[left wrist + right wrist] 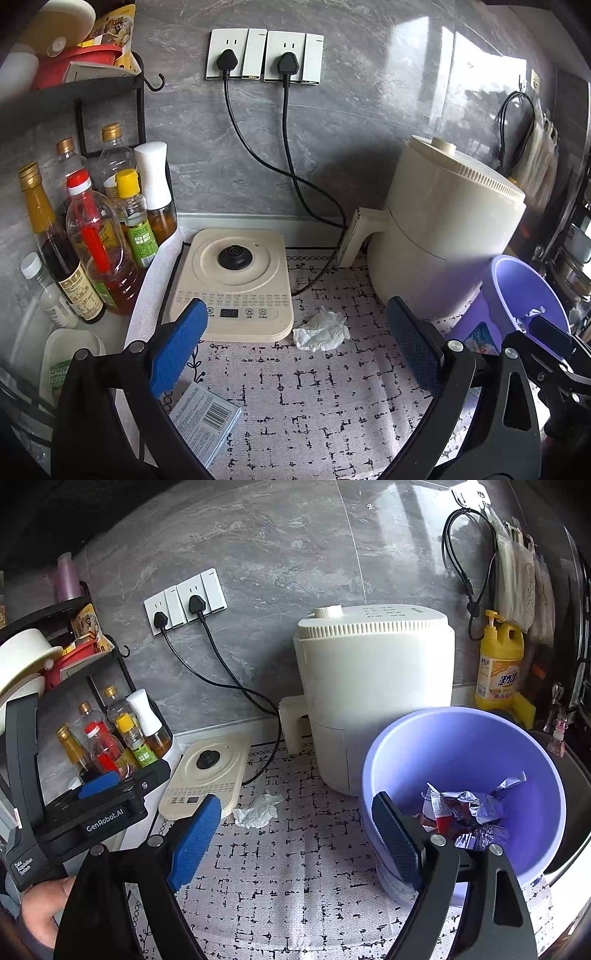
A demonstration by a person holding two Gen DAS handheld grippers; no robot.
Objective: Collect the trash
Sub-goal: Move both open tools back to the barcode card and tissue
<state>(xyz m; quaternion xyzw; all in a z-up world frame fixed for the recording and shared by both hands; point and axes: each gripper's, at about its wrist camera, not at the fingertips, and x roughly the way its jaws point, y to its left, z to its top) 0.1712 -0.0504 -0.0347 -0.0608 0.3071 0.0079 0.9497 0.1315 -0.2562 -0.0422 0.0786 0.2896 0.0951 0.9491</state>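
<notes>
A crumpled white tissue (320, 329) lies on the patterned mat just right of the kettle base; it also shows in the right wrist view (257, 810). My left gripper (295, 354) is open and empty, a little short of the tissue. A purple bin (461, 738) stands at the right with crumpled foil wrappers (469, 808) inside; its rim shows in the left wrist view (517, 280). My right gripper (295, 840) is open and empty, its right finger at the bin's near rim. The left gripper's body (85, 812) shows at the left of the right wrist view.
A cream kettle base (232, 284) sits left of the tissue, a white air fryer (447, 240) behind the bin. Oil and sauce bottles (92, 236) stand on a rack at the left. A small barcoded box (207, 421) lies near the front. Two cords (291, 173) hang from wall sockets.
</notes>
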